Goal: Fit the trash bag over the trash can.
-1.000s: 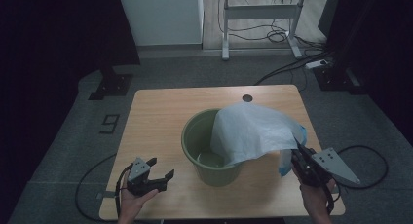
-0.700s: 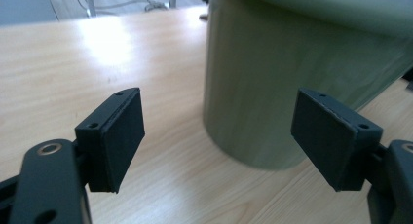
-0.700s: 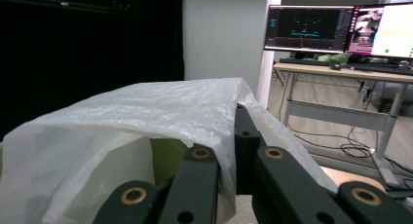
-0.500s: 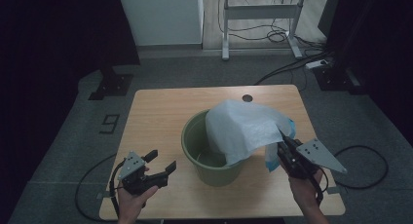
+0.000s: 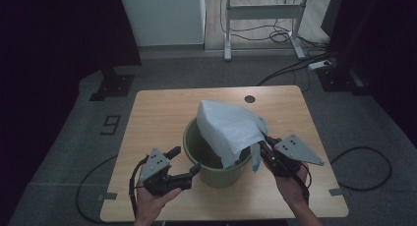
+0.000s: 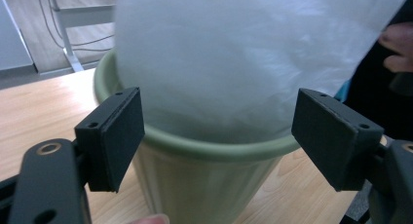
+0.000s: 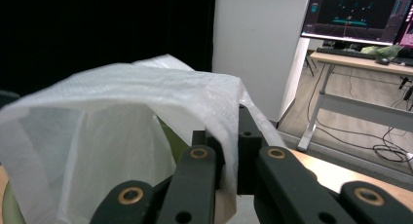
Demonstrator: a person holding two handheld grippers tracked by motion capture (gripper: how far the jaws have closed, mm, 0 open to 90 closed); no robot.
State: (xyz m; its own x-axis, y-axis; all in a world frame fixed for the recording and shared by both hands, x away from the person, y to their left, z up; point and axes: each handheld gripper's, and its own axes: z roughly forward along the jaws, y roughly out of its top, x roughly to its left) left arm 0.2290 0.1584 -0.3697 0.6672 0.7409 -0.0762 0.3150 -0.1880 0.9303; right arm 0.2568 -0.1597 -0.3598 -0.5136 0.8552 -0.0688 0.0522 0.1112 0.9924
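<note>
1. High view is showing a round, tapered green plastic bin [image 5: 216, 159] sitting near the front middle of a light wooden table [image 5: 157, 118].
2. A thin, crinkly white plastic bag [image 5: 228, 130] is billowing up out of the bin's mouth, leaning toward the right rim; a bluish strip of it is hanging down at the right side.
3. Right gripper [image 5: 268, 150] is pinching the bag's right edge, jaws clamped tight on the film; right gripper view is showing the translucent, pebbled bag [image 7: 122, 136] draping over the black jaws.
4. Left gripper [image 5: 184, 164] is standing released, jaws spread wide, just left of the bin; left gripper view is showing the smooth rolled rim of the bin [image 6: 209, 146] between the flat black pads [image 6: 122, 131], not touching.
5. Bare tabletop is lying open far and left of the bin; the near edge is close behind both hands.
</note>
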